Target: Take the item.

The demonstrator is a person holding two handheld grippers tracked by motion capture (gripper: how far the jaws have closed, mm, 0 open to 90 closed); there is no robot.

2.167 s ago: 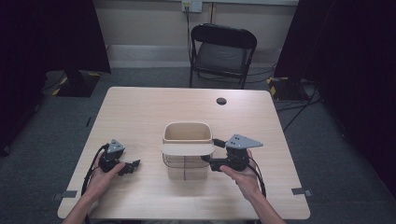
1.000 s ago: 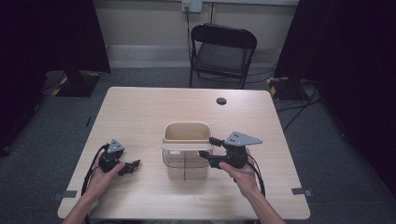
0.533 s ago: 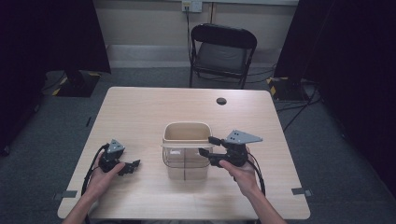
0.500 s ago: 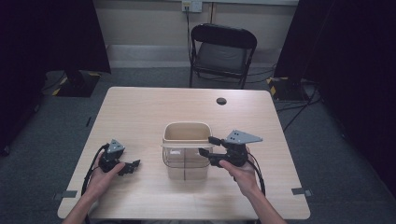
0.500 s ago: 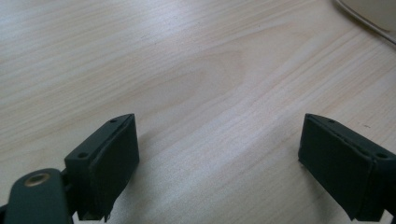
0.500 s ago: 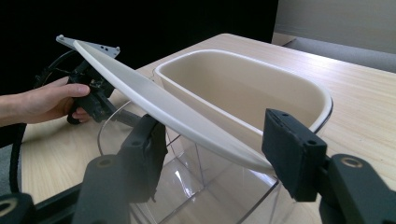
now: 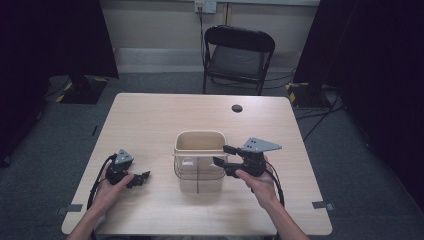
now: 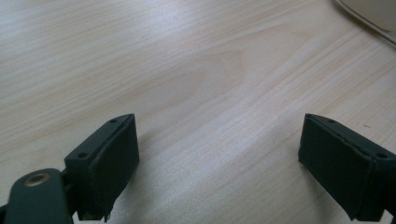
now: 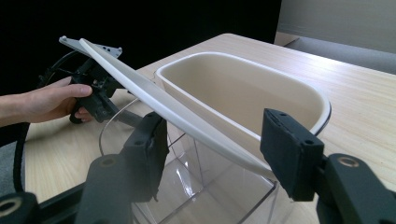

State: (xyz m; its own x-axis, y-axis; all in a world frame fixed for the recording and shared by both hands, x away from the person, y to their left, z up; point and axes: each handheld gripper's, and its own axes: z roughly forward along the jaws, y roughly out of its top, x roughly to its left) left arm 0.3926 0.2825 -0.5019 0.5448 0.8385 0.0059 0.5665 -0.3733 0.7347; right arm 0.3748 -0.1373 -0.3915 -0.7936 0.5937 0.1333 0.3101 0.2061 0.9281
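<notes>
While the right gripper [image 7: 221, 155] straddles the right edge of the bin [image 7: 199, 161] near mid-table, its jaws have just been closing on the white rim [image 9: 187, 119] but aren't pressing it yet. Best to square the pads on that rim before squeezing. Beige insert [image 9: 243, 88] looks empty; clear lower part too. Left gripper [image 7: 142, 178] rests open on the table [image 7: 150, 120], near left.

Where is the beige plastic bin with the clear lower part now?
In the high view, the beige plastic bin stands mid-table, slightly toward the person, between both grippers, the right gripper at its rim.
</notes>
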